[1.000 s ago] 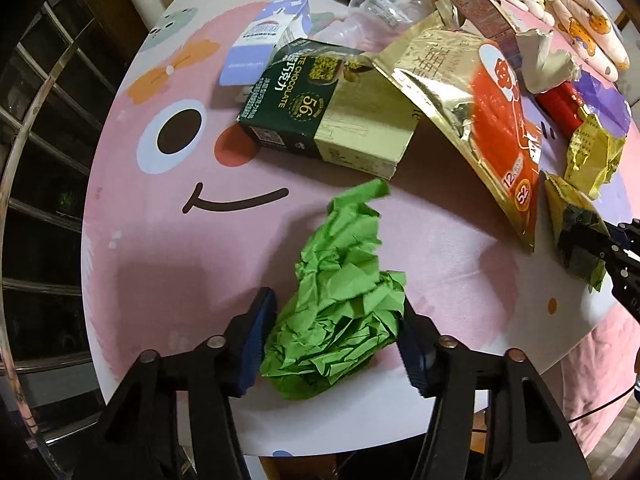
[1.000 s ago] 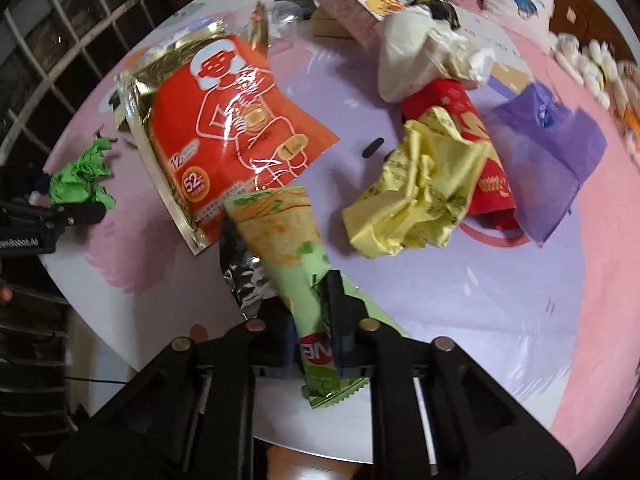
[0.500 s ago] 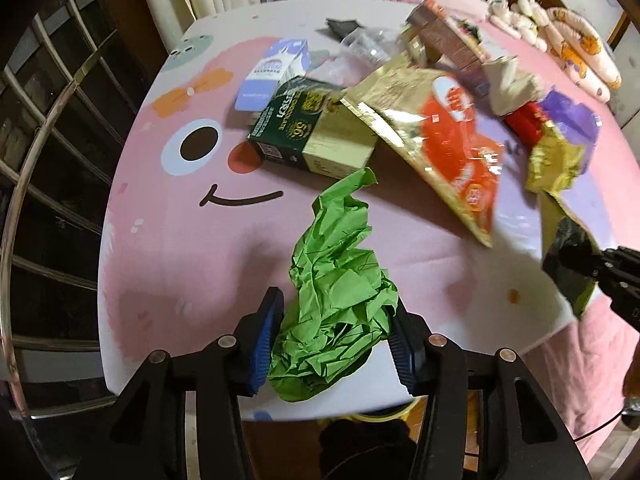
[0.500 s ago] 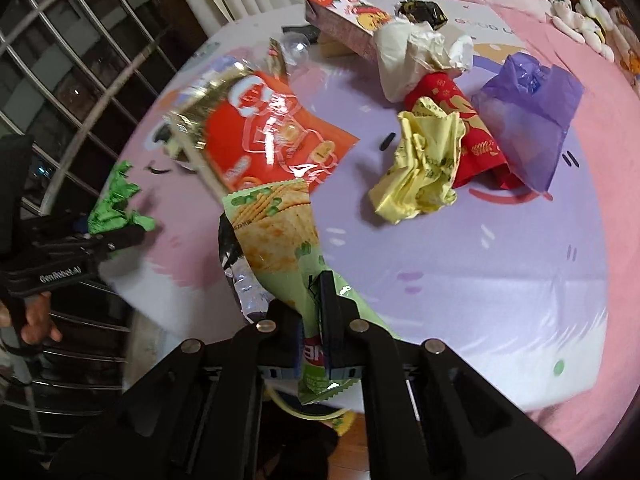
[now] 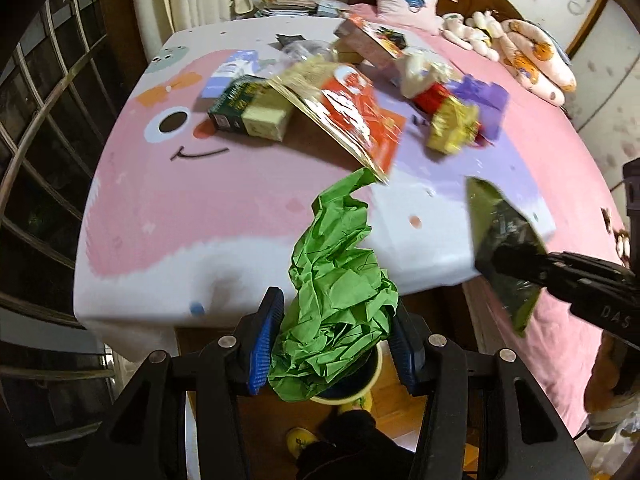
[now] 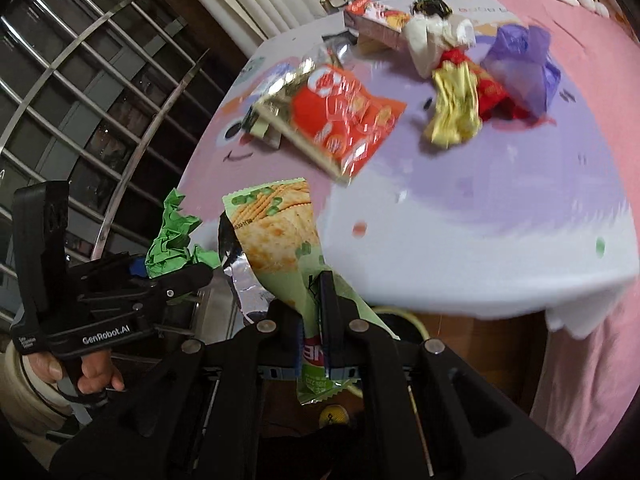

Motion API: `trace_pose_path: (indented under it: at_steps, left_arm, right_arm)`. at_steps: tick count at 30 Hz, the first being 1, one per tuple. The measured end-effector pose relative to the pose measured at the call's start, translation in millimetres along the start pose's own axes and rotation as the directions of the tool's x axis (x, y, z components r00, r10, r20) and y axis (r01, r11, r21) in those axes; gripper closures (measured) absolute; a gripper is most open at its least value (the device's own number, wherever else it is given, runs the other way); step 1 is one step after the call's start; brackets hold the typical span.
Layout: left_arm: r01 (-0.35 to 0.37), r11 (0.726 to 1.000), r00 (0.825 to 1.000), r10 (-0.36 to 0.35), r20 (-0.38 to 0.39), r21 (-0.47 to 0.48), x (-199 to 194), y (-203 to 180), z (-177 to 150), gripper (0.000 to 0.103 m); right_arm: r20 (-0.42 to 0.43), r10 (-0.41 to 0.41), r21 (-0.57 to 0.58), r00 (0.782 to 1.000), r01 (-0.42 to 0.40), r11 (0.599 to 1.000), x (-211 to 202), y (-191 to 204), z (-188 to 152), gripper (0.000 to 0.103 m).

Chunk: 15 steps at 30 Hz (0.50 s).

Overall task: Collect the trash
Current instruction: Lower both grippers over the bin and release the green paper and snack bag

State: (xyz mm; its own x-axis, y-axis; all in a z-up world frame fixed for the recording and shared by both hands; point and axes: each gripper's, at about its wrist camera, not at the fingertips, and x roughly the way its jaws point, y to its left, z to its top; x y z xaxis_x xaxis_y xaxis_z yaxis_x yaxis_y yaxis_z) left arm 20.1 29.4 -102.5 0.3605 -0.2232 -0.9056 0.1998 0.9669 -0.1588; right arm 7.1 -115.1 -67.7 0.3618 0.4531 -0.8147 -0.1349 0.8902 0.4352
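Crumpled green paper (image 5: 334,288), glossy snack wrapper (image 6: 276,236), clamped

Black left gripper (image 5: 334,344) (blue pads (image 5: 262,350)), silver screws, white "GenRobot.AI" lettering.

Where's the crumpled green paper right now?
The crumpled green paper is clamped in the left tongs, lifted off the table past its near edge, above a yellow-rimmed bin on the floor.

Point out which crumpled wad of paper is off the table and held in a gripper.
The green crumpled paper, pinched in the left gripper past the table's edge. The yellow wad and the purple one lie on the table.
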Motion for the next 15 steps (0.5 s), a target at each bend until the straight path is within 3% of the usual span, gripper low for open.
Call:
trace_pose_path:
  at_steps: [7,15]
  left_arm:
    - [-0.008,0.995,0.999,0.013,-0.051,0.101,8,-21,-65,0.053]
    - [-0.007,0.983,0.988,0.036,-0.153,0.185,74,-24,-130,0.053]
  right_arm:
    - [-0.074,-0.078,0.052,0.994,0.082,0.995,26,7,-70,0.099]
    - [-0.163,-0.173,0.135,0.971,0.196,0.971,94,-18,-149,0.098]
